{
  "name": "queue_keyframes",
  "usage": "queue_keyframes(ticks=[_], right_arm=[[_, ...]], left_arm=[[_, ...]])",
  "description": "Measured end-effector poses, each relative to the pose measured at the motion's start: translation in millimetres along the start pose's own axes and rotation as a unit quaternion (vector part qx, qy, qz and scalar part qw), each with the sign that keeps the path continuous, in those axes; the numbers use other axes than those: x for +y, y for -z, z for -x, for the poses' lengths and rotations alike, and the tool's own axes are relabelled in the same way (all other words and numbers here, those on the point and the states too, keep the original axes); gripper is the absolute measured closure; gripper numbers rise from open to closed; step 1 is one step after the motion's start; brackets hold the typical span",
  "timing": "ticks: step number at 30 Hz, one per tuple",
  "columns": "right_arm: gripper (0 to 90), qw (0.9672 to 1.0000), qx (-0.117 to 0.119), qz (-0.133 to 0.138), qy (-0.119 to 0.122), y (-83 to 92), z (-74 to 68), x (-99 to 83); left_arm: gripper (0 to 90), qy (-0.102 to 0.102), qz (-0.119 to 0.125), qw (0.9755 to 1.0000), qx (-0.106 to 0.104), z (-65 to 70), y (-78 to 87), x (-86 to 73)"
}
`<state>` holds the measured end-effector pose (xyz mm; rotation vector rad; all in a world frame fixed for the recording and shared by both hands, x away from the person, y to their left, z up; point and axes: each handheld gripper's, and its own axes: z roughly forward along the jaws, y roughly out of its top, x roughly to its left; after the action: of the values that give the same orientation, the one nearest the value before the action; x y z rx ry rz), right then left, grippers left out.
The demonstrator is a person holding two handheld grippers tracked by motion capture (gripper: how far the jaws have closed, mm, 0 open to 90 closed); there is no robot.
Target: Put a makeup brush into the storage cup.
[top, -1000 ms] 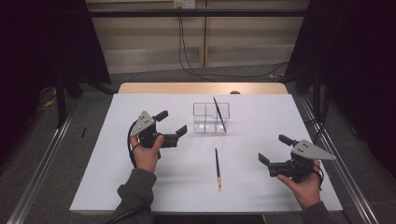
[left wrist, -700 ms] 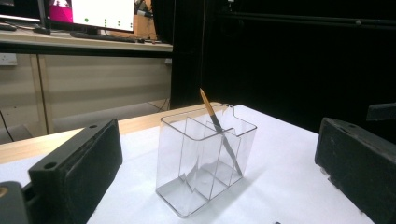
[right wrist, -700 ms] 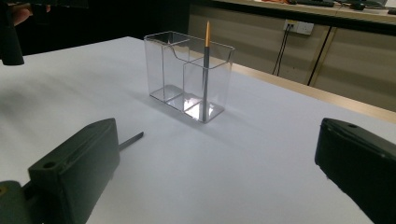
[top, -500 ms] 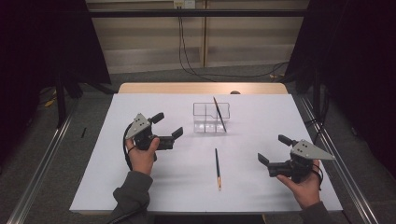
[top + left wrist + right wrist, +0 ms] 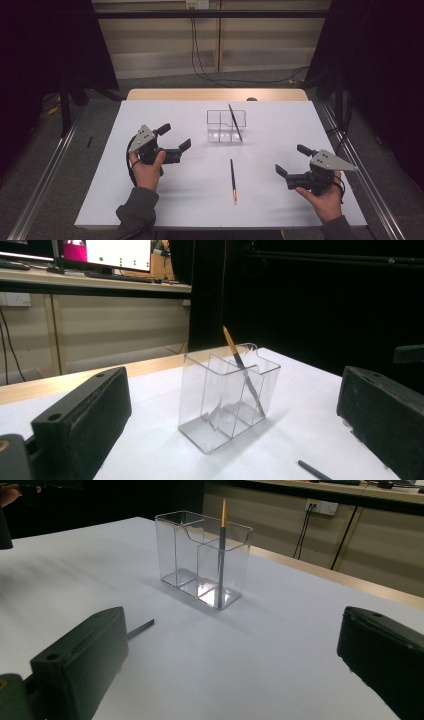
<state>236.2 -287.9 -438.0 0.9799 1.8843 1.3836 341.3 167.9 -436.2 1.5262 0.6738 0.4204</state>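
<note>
A clear plastic organizer [image 5: 220, 134] with several compartments stands on the white table top, a little beyond the middle. One dark pencil [image 5: 234, 121] with an orange tip leans upright in its right-hand compartment. A second pencil [image 5: 232, 179] lies flat on the table nearer to me, between the two hands. My left gripper [image 5: 174, 136] hovers left of the organizer, open and holding nothing. At the near right my right gripper [image 5: 291, 160] is likewise open with nothing in it. Both gripper views look between their wide-apart jaws at the organizer [image 5: 227, 400] [image 5: 200, 560].
White sheet [image 5: 150, 200] covers the table, with a wooden edge [image 5: 215, 94] at the far side. Metal rails [image 5: 45, 175] run along the floor on both sides. Cables [image 5: 200, 55] hang by the back wall. Dark curtains flank the space.
My left gripper has drifted slightly left and toward the near edge, still open. The right gripper and both pencils have stayed put.
</note>
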Motion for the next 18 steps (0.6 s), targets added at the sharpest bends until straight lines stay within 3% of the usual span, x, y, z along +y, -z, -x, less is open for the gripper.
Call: queue_keyframes(ticks=[2,18], right_arm=[[0.0,1.0000,0.001,-0.001,0.001,-0.5,-0.1,-0.2],[0.0,1.0000,0.004,-0.006,0.002,-3.7,-2.1,-1.1]], left_arm=[[0.7,0.006,0.004,1.0000,0.000,0.8,1.3,-1.0],[0.7,-0.009,-0.004,1.0000,-0.002,-0.6,15.9,-1.8]])
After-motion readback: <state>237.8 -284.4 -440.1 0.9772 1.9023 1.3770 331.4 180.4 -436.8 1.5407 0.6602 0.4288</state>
